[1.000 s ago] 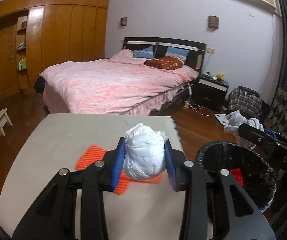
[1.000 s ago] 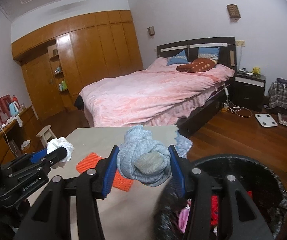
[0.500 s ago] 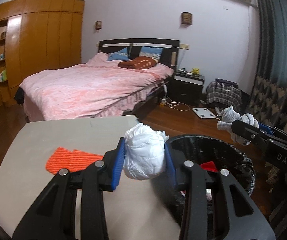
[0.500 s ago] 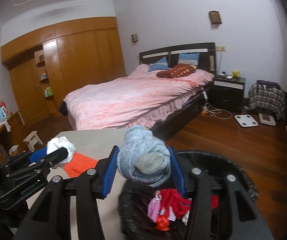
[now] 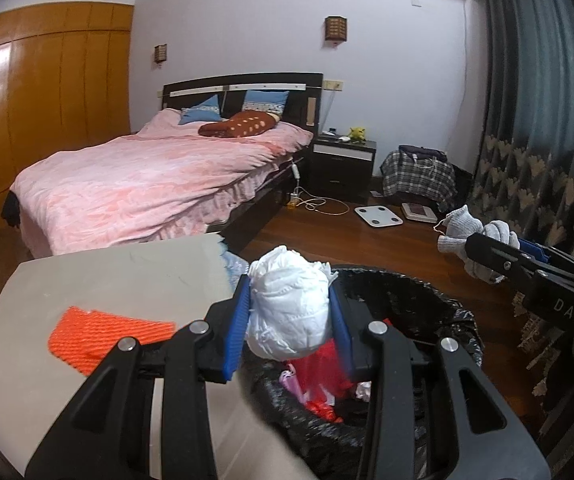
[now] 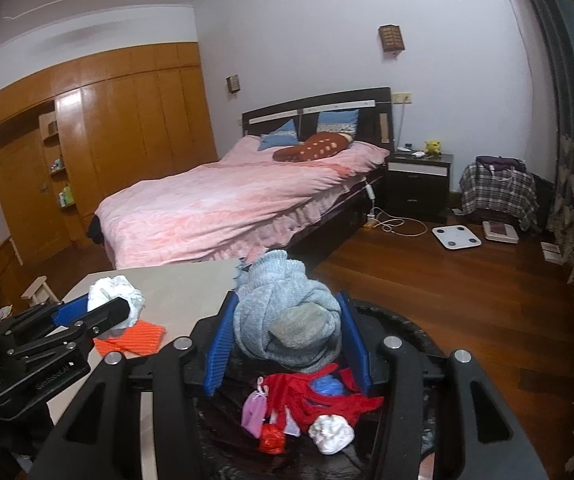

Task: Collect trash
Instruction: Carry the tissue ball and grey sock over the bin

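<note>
Clamped between the blue pads of my left gripper was a crumpled white paper wad, held over the near rim of the round black-lined trash bin, just past the edge of the beige table. My right gripper was closed on a knotted grey knit sock bundle, which hung directly above the open bin. Inside the bin lay red fabric scraps, a small pink pouch, a blue ball of cloth and a white crumpled lump. One flat orange ribbed cloth lay on the tabletop, to the left of my left gripper. Beyond the table stood a bed with a pink quilt on a dark wooden floor.
</note>
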Motion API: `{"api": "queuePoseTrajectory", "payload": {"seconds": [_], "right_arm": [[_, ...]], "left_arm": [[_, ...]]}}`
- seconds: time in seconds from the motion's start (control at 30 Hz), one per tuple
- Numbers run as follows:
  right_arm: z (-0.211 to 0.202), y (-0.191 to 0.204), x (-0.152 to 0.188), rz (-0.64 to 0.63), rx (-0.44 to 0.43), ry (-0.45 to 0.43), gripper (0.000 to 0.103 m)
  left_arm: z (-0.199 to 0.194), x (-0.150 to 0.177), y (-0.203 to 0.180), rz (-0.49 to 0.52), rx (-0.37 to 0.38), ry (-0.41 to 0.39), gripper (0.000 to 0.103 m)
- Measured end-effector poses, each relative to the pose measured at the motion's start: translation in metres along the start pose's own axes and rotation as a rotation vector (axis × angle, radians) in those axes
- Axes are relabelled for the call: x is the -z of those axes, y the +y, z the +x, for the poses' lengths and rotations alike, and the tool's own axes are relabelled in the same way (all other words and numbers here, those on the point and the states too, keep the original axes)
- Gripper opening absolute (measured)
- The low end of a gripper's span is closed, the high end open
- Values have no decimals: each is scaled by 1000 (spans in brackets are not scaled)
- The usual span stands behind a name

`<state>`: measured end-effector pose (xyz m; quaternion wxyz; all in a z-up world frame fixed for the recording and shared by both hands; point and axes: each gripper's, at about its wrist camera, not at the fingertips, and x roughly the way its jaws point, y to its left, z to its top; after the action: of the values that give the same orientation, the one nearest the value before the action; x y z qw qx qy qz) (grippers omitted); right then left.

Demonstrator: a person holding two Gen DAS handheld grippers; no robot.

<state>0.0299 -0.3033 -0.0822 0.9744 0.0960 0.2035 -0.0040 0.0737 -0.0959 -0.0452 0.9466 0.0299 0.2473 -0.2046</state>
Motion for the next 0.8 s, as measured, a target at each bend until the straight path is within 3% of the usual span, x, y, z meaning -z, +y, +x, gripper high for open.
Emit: {"api": "queuePoseTrajectory", "payload": {"seconds": [0.4, 0.8], "right_arm": [[13, -33, 5, 6, 51, 11, 49], [40, -50, 12, 30, 66, 52, 49]], "left_arm": [[34, -9, -32, 22, 51, 1, 36], [73, -4, -39, 31, 78, 45, 37]]}}
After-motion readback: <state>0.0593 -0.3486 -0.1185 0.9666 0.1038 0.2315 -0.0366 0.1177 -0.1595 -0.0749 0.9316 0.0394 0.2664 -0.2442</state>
